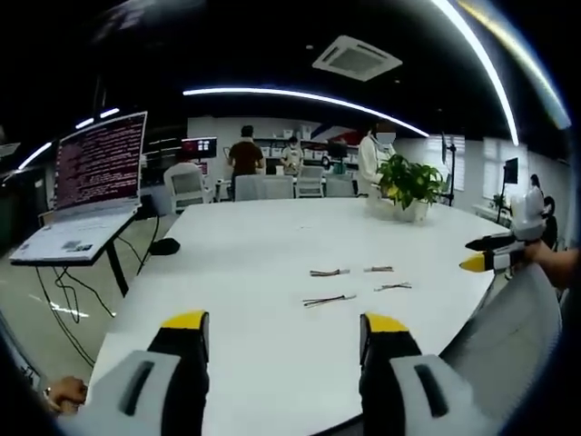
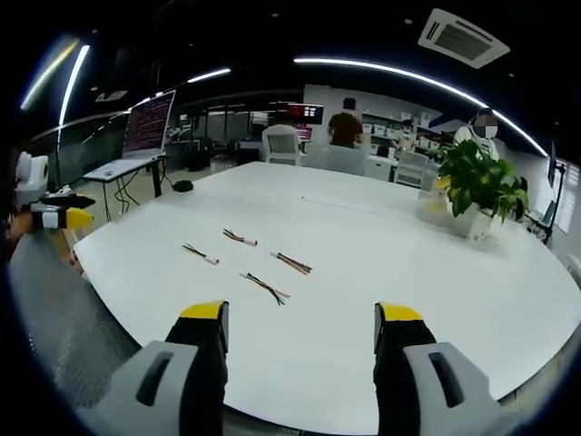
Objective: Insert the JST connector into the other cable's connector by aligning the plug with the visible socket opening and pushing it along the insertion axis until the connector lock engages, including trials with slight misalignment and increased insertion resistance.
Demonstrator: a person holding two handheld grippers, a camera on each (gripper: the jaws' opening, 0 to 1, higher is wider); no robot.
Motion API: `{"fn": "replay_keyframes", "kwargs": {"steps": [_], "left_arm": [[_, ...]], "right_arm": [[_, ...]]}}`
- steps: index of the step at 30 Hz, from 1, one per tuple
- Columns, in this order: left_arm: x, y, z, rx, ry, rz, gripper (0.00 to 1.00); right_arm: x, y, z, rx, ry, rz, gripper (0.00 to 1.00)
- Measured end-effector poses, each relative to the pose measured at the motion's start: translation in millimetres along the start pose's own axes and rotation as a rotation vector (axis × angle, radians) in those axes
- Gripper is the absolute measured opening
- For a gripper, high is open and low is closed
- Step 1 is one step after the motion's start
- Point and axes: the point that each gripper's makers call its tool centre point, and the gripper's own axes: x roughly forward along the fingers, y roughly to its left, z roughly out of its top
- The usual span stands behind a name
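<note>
Laptop [image 1: 91,186]: I am seeing it sitting open on a stand at the far left of the left gripper view, screen lit.
Left gripper [image 1: 283,329]: I am holding it over the near edge of the tabletop [image 1: 272,245], jaws standing apart and gripping nothing.
Cables [image 1: 329,299]: four short wire pieces are lying loose on the tabletop ahead of my left jaws, well apart from them; in the right gripper view they [image 2: 266,287] are lying ahead and left of centre.
Right gripper [image 2: 301,320]: I am keeping its jaws apart too, gripping nothing, above the tabletop edge.
Plant [image 2: 477,186]: it is standing in a white pot on the far right side.
People: several are standing at the back of the room.
</note>
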Motion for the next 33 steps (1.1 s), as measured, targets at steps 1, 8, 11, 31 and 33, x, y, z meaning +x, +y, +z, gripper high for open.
{"fn": "replay_keyframes", "kwargs": {"steps": [1,8,11,31,33], "left_arm": [[0.3,-0.2,-0.2,0.0,0.001,0.0,0.65],[1.5,0.1,-3.6,0.009,0.023,0.002,0.64],[2.3,0.9,-4.7,0.016,0.031,0.005,0.64],[2.0,0.3,3.4,-0.011,-0.014,0.003,0.66],[1.5,0.6,5.5,-0.029,-0.026,0.001,0.66]], "right_arm": [[0.2,0.3,0.1,-0.002,0.0,0.002,0.62],[0.5,0.4,2.3,0.009,-0.017,0.01,0.61],[0.3,2.3,2.3,0.006,-0.019,0.017,0.61],[-4.5,5.3,2.6,0.005,-0.023,0.029,0.61],[-4.4,5.9,2.5,-0.001,-0.022,0.031,0.61]]}}
